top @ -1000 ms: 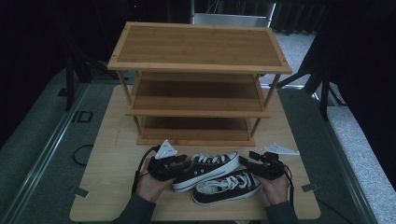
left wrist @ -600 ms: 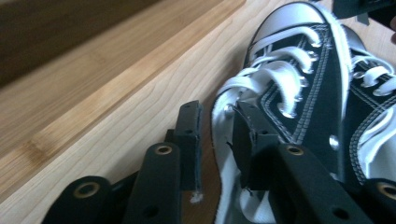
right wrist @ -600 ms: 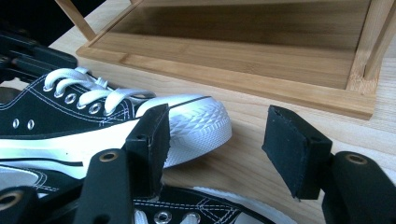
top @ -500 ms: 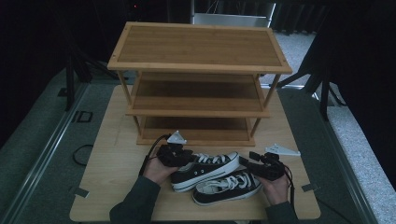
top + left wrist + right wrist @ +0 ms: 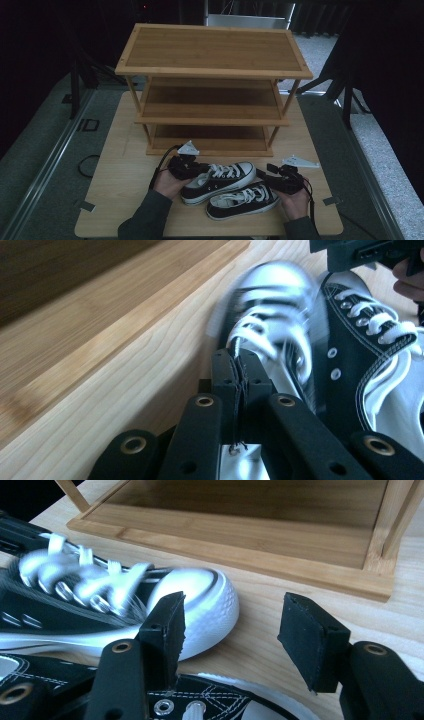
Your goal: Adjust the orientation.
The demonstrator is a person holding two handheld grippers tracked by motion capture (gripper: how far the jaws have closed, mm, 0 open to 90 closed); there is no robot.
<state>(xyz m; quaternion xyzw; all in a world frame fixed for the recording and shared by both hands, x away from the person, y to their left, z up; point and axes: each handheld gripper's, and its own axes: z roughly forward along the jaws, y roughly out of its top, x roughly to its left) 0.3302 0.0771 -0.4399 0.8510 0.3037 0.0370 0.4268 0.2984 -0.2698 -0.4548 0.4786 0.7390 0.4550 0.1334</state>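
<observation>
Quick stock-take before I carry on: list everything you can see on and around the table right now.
Sneakers: two, black canvas with white laces and soles, side by side at the table's near edge; far sneaker, near sneaker.
Shoe rack: one, light wood, three tiers, all bare, at the table's far half.
Table: one, pale wood.
Floor rail: one, grey metal, left of the table.
Left tongs: black, jaws just closed, pinching the heel edge of the far sneaker, in the person's left hand.
Right tongs: black, jaws apart, by the near sneaker's toe, nothing between the pads, in the right hand.
</observation>
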